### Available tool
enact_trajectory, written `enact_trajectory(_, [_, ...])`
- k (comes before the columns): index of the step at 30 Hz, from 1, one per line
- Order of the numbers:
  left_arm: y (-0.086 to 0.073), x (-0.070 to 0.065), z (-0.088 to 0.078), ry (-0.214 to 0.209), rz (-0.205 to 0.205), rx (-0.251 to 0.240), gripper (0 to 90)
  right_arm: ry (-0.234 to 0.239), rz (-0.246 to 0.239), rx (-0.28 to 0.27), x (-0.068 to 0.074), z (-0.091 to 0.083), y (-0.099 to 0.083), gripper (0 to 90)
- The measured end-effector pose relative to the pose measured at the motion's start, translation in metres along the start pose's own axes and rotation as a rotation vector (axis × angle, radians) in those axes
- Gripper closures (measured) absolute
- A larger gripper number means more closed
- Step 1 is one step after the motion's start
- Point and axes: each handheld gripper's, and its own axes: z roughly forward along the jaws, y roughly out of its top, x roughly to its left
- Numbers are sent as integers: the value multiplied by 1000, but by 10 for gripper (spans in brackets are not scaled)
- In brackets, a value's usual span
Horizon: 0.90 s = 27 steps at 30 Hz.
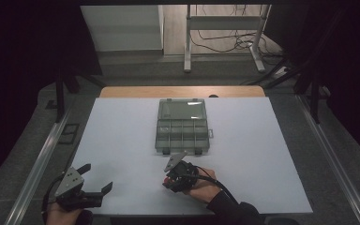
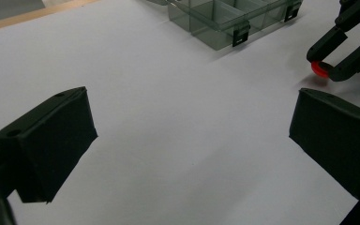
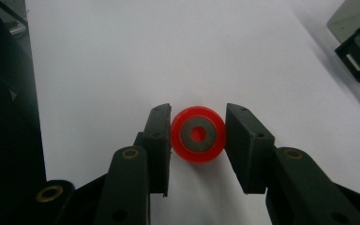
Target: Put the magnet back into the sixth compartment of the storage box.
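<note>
A small red wheel (image 3: 198, 145) with a grey hub lies flat on the white table top (image 1: 122, 140). My right gripper (image 3: 198, 121) is shut on it, one jaw pressing each side. In the left gripper view the same red wheel (image 2: 318, 69) sits at the tips of the right gripper (image 2: 329, 62), low on the table. My left gripper (image 1: 97, 177) rests near the table's front left corner, wide open, with nothing but bare table between its jaws. In the high view the right gripper (image 1: 168, 180) is just in front of a clear compartment box (image 1: 183, 126).
The clear plastic organiser box (image 2: 225, 18) stands in the middle of the table with its lid open; its black latches face me, one latch (image 3: 356, 51) close to the right gripper. A wooden strip (image 1: 183, 91) edges the table's far side.
</note>
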Motion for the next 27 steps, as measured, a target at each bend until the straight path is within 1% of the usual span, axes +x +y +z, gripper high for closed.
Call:
enact_trajectory(6, [0,1,0,-4,-6,-2,11,-7,21,-13,-4,-6,-1,625])
enact_trajectory(13, [0,1,0,-4,-6,-1,11,-1,30,-17,-7,-10,-1,625])
enact_trajectory(19, [0,1,0,-5,-10,-4,11,-9,32,-24,-10,-13,-1,625])
enact_trajectory(20, [0,1,0,-6,-10,-4,11,-13,44,-27,-11,-15,-1,625])
enact_trajectory(25, [0,1,0,-6,-9,-4,11,-21,43,-32,-14,-17,-1,625])
enact_trajectory(26, [0,1,0,-6,-9,-4,11,-24,53,-32,-15,-18,-1,625])
enact_trajectory(27, [0,1,0,-6,-9,-4,11,-24,53,-32,-15,-18,-1,625])
